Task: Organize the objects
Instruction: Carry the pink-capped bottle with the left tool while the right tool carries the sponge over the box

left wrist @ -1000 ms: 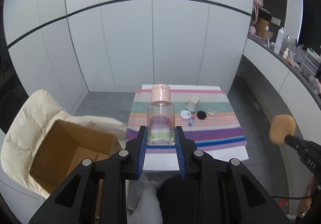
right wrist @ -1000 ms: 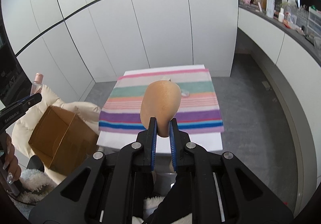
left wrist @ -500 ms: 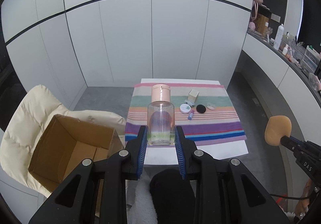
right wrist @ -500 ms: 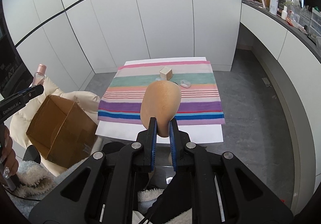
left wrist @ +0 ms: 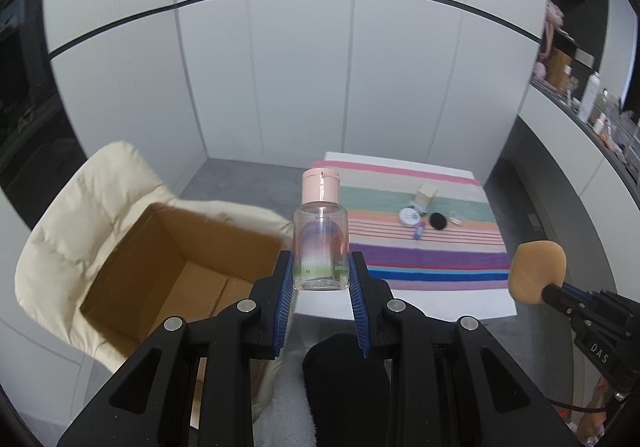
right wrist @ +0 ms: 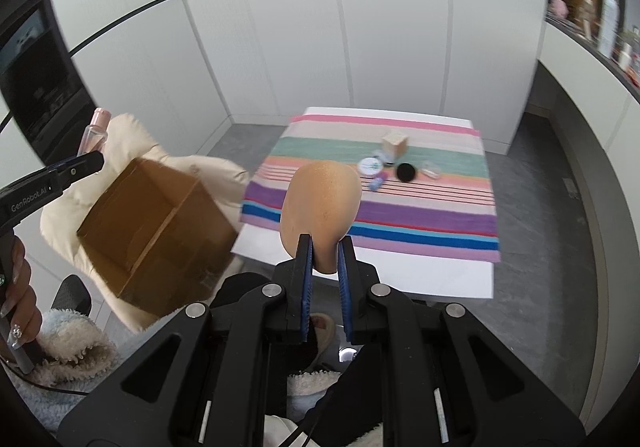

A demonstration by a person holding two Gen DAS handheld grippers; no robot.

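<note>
My left gripper [left wrist: 320,271] is shut on a clear bottle with a pink cap [left wrist: 320,239], held upright in the air, to the right of an open cardboard box [left wrist: 176,267]. My right gripper [right wrist: 324,255] is shut on a tan makeup sponge [right wrist: 320,203], held above the floor in front of the table. The box [right wrist: 156,231] sits on a cream chair [right wrist: 132,135]. The sponge also shows at the right of the left wrist view [left wrist: 536,273], and the bottle at the left of the right wrist view [right wrist: 94,129].
A striped cloth [right wrist: 420,215] covers a small white table. On it lie a small cube box [right wrist: 394,143], a round white tin [right wrist: 370,165], a black round pad [right wrist: 406,171], a small blue tube [right wrist: 378,182] and a clear case [right wrist: 430,169]. A counter with bottles [left wrist: 592,99] runs along the right wall.
Both grippers have swung to the left, toward the chair. The cardboard box now lies closer and larger in both views, and the table has shifted right.
</note>
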